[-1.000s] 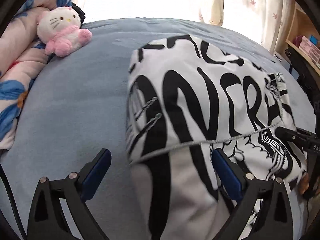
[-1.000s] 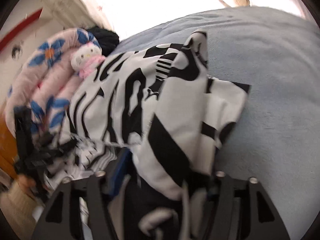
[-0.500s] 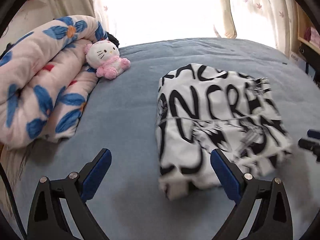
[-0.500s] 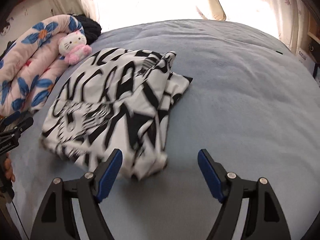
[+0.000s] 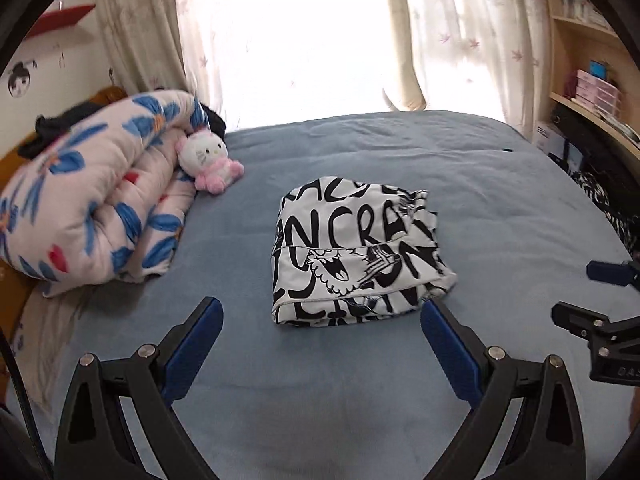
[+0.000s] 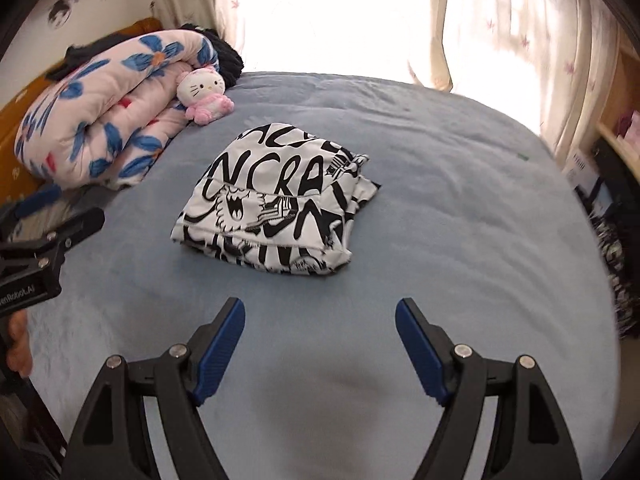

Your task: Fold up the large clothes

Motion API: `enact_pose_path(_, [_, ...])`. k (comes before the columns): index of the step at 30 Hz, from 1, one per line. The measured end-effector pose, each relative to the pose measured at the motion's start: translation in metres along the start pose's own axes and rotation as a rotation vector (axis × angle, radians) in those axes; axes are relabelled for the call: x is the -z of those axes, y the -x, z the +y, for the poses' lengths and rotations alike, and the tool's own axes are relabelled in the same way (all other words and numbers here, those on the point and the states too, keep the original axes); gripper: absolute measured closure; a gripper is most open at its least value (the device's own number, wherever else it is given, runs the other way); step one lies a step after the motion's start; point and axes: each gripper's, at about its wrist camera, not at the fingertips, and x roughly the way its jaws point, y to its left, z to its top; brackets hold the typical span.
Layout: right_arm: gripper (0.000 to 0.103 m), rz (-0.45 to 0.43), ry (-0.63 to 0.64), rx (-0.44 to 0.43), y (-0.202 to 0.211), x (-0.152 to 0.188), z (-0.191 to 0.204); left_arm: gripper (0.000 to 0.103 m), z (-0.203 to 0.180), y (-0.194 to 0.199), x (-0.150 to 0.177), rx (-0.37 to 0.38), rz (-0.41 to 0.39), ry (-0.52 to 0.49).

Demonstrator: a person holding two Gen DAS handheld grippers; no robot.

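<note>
A white garment with black lettering [image 5: 352, 256] lies folded into a compact bundle in the middle of the blue bed [image 5: 320, 400]; it also shows in the right wrist view [image 6: 280, 208]. My left gripper [image 5: 320, 320] is open and empty, held back from the bundle's near edge. My right gripper [image 6: 320, 320] is open and empty, also short of the bundle. The right gripper shows at the right edge of the left wrist view [image 5: 600, 304]. The left gripper shows at the left edge of the right wrist view [image 6: 52, 232].
A rolled pink quilt with blue flowers [image 5: 92, 208] lies along the bed's left side, with a Hello Kitty plush [image 5: 208, 160] against it. Curtains and a bright window stand behind the bed. Wooden shelves [image 5: 592, 92] and dark clutter line the right side.
Both grippers have let go of the garment and pulled back from it. The garment now lies folded on the bed, farther from both cameras.
</note>
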Motion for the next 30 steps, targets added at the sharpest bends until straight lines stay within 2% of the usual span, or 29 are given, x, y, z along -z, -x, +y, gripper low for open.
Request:
enact_pose_path(10, [0.024, -0.112, 0.081, -0.017, 0.149, 0.051, 0.006, 0.004, -0.04, 0.102, 0.031, 0.059, -0.003, -0.006])
enact_pose_path(14, [0.024, -0.156, 0.08, -0.008, 0.183, 0.078, 0.003, 0.004, -0.055, 0.138, 0.054, 0.065, -0.011, -0.012])
enact_pose_path(17, [0.024, -0.165, 0.057, 0.001, 0.189, 0.102, -0.001, 0.004, -0.065, 0.159, 0.074, 0.057, -0.02, -0.009])
enact_pose_path(22, [0.024, -0.156, -0.024, 0.018, 0.173, 0.154, -0.011, 0.004, -0.09, 0.18, 0.118, 0.02, -0.044, -0.006])
enact_pose_path(25, [0.024, -0.163, -0.11, -0.004, 0.161, 0.191, -0.02, 0.004, -0.108, 0.181, 0.146, 0.028, -0.039, -0.004])
enact_pose_path(30, [0.024, -0.154, -0.27, -0.034, 0.143, 0.238, -0.038, 0.004, -0.129, 0.168, 0.183, 0.046, 0.016, 0.05])
